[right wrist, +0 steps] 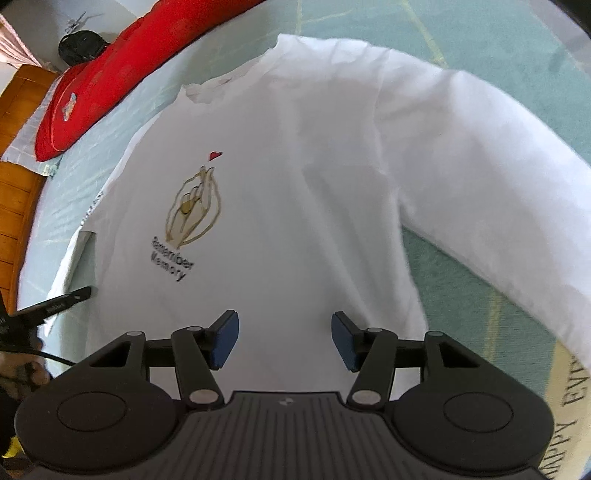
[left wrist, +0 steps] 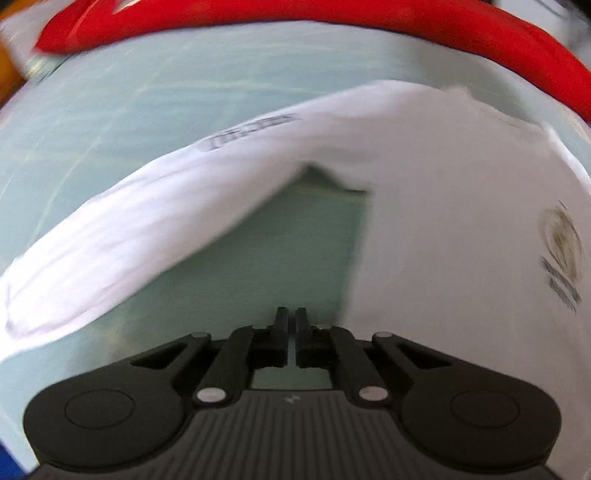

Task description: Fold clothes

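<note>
A white long-sleeved shirt (right wrist: 306,177) lies face up on a pale green sheet (right wrist: 461,295), its hand-and-heart print (right wrist: 192,210) showing. One sleeve (right wrist: 498,177) stretches out to the right. My right gripper (right wrist: 283,325) hovers open over the shirt's lower part, with nothing between its blue pads (right wrist: 225,339). In the left wrist view the shirt's body (left wrist: 443,229) fills the right side and the other sleeve (left wrist: 147,221) runs down to the left. My left gripper (left wrist: 291,321) is shut on nothing, over bare sheet (left wrist: 258,273) between sleeve and body. Its black fingers (right wrist: 70,300) show at the right wrist view's left edge.
A red pillow (right wrist: 110,77) lies along the far edge of the bed, also as a red band (left wrist: 332,22) at the top of the left wrist view. A wooden floor (right wrist: 18,184) runs beside the bed at the left. A cream printed cloth (right wrist: 569,398) sits at the lower right.
</note>
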A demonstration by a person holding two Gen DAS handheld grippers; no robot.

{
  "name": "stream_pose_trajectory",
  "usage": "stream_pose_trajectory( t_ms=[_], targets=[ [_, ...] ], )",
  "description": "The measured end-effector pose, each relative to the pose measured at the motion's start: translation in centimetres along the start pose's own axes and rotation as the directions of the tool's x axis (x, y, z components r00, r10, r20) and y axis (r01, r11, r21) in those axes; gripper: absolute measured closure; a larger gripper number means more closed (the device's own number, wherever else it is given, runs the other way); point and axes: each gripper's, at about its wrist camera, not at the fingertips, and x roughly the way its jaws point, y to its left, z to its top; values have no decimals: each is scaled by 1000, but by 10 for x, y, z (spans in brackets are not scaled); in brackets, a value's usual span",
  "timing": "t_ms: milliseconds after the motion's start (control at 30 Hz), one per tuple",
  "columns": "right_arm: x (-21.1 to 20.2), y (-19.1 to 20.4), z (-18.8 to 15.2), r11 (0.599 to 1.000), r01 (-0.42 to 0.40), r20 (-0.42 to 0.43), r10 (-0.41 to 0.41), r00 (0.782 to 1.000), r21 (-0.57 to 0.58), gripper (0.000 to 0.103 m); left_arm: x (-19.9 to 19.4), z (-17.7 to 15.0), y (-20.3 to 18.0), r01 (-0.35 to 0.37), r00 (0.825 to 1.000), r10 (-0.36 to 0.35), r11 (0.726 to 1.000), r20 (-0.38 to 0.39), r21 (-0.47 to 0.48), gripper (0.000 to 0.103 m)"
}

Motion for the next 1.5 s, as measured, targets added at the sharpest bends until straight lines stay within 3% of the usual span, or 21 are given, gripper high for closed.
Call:
stream_pose_trajectory(
  t_ms=[100, 233, 367, 467, 567, 667, 733, 867, 933, 967, 1000, 1067, 1267, 1333, 1367, 1400, 1500],
  targets=[
    [-5, -10, -1, 999, 35, 40, -36, 999, 40, 42, -14, 3, 5, 103, 994, -101, 993, 33, -57, 101],
    [-13, -29, -2, 987, 58, 112, -76, 991, 153, 36, -19, 4, -28, 232, 970, -233, 973, 65, 18, 96],
    [-17, -57, -6, 948, -32, 171, -24, 985, 315, 33, -7, 6, -59, 317, 947, -319, 948, 36, 38, 93],
    [-12, -80, -12, 901, -148, 214, 63, 975, 408, 25, 3, 8, -73, 354, 935, -355, 934, 14, 40, 87],
    [3, -106, -19, 806, -281, 292, 141, 946, 522, 22, 8, 8, -79, 360, 933, -360, 932, -6, 31, 87],
    [14, -123, -20, 727, -388, 410, 159, 898, 567, 23, 12, 9, -82, 366, 930, -366, 930, -23, 12, 83],
    [17, -129, -17, 704, -427, 474, 144, 869, 568, 23, 15, 12, -84, 366, 930, -365, 931, -29, 9, 81],
    [17, -130, -2, 744, -417, 542, 88, 836, 522, 26, 13, 13, -89, 360, 933, -359, 933, -33, 26, 75],
    [15, -131, 8, 787, -353, 522, 46, 851, 506, 47, 12, 14, -92, 360, 933, -359, 932, -33, 40, 74],
    [13, -132, 13, 810, -311, 504, 21, 863, 497, 68, 12, 15, -93, 358, 933, -357, 932, -33, 48, 74],
    [11, -133, 18, 828, -272, 490, -3, 872, 490, 82, 12, 15, -94, 357, 934, -356, 932, -33, 55, 74],
    [1, -140, 22, 843, -245, 492, -27, 870, 480, 83, 14, 17, -96, 358, 934, -356, 932, -34, 63, 74],
    [-26, -159, 50, 892, -164, 544, -103, 832, 420, 86, 15, 22, -97, 351, 936, -350, 933, -27, 83, 74],
    [-25, -162, 55, 893, -152, 515, -99, 851, 423, 82, 13, 24, -97, 350, 937, -349, 932, -24, 93, 74],
    [-25, -161, 54, 894, -148, 494, -91, 865, 424, 74, 11, 24, -97, 350, 937, -349, 931, -21, 103, 74],
    [-27, -158, 50, 897, -142, 474, -83, 877, 419, 67, 8, 24, -99, 347, 937, -348, 928, -17, 131, 74],
    [-40, -131, 31, 930, -88, 425, -77, 902, 357, 61, -2, 20, -110, 332, 939, -344, 903, -5, 271, 74]
  ],
)
